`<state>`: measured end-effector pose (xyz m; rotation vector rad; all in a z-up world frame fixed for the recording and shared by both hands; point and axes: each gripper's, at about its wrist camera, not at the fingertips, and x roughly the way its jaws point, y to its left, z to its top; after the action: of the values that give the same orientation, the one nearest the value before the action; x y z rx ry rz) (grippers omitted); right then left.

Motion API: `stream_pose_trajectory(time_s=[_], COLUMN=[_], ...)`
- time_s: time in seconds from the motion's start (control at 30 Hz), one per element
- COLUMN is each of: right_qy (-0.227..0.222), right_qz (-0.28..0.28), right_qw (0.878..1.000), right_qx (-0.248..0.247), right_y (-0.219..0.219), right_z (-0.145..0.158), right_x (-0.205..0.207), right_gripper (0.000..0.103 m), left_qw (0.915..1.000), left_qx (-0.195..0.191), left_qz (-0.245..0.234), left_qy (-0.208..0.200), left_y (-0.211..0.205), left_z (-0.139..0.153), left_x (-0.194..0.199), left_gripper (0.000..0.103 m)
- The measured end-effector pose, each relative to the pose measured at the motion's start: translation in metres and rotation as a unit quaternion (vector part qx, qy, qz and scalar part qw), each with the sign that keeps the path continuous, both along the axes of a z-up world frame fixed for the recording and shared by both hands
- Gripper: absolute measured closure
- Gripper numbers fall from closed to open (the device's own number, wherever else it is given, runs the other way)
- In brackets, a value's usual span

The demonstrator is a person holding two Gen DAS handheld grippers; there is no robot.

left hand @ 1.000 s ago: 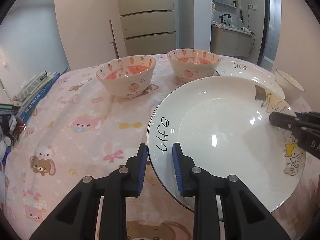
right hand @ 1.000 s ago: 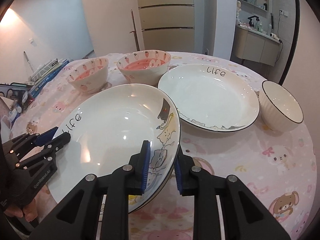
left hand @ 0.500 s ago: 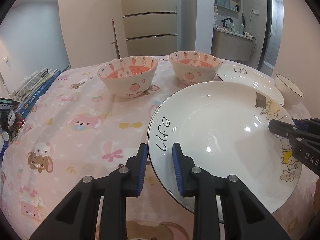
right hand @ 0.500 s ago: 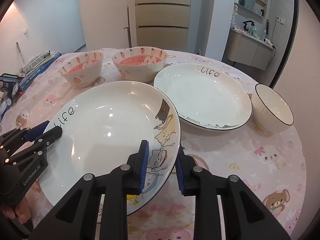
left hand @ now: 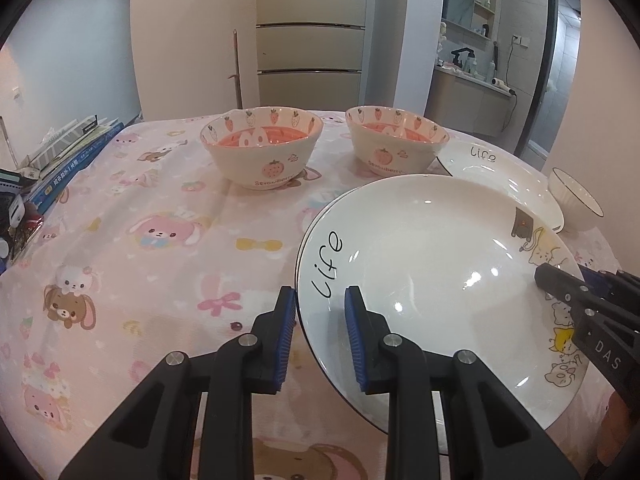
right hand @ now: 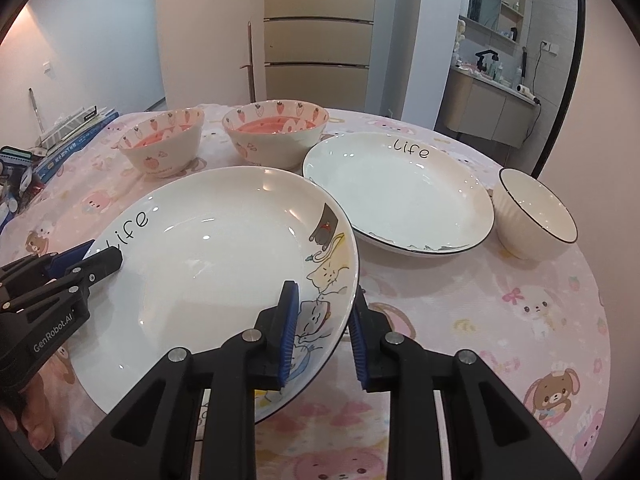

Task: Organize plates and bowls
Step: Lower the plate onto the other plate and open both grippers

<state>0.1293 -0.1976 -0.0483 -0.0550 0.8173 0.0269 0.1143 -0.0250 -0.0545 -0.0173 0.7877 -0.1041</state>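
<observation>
Both grippers hold one white "Life" plate (left hand: 432,272) with cat drawings, lifted above the table. My left gripper (left hand: 320,332) is shut on its left rim beside the lettering. My right gripper (right hand: 322,330) is shut on the opposite rim by the cats; the plate also shows in the right wrist view (right hand: 216,264). A second "Life" plate (right hand: 396,188) lies on the table behind it. Two strawberry bowls (left hand: 262,148) (left hand: 396,144) stand at the back. A white ribbed bowl (right hand: 532,216) stands to the right.
The round table (left hand: 132,248) has a pink cartoon cloth. Books and boxes (left hand: 68,148) are stacked at its left edge. A cabinet and a wall stand beyond the table's far side.
Both grippers have lifted the held plate higher and tilted the views up. The bowls and the second plate have not moved.
</observation>
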Motion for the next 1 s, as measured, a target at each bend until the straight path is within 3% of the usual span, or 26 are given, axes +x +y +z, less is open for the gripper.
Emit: stream_pose_trajectory(time_s=[0.17, 0.23, 0.57, 0.73, 0.87, 0.9, 1.0], right_qy=[0.007, -0.007, -0.007, 0.029, 0.022, 0.018, 0.026], right_qz=[-0.006, -0.009, -0.006, -0.013, -0.035, -0.039, -0.050], right_qw=[1.000, 0.999, 0.999, 0.999, 0.999, 0.999, 0.998], right_qx=[-0.021, -0.032, -0.036, 0.000, -0.020, -0.005, 0.011], right_y=[0.001, 0.003, 0.001, -0.006, -0.004, -0.007, -0.007], right_z=[-0.003, 0.000, -0.001, 0.004, 0.017, 0.023, 0.034], right_x=[0.000, -0.002, -0.001, 0.006, -0.007, -0.015, -0.033], right_gripper=[0.085, 0.090, 0.090, 0.090, 0.091, 0.091, 0.091], left_qw=[0.9995, 0.9989, 0.9991, 0.9990, 0.9963, 0.9952, 0.9935], left_qx=[0.006, 0.020, 0.009, 0.005, 0.022, 0.023, 0.002], left_qz=[0.018, 0.019, 0.020, 0.021, 0.017, 0.013, -0.006], left_qy=[-0.024, -0.038, -0.035, -0.040, -0.082, -0.094, -0.114], left_y=[0.003, 0.000, 0.004, 0.003, 0.001, 0.000, 0.000], left_z=[0.005, 0.009, 0.009, 0.010, 0.019, 0.023, 0.033], left_x=[-0.005, -0.008, -0.007, -0.008, -0.019, -0.023, -0.030], left_gripper=[0.089, 0.089, 0.089, 0.088, 0.088, 0.088, 0.088])
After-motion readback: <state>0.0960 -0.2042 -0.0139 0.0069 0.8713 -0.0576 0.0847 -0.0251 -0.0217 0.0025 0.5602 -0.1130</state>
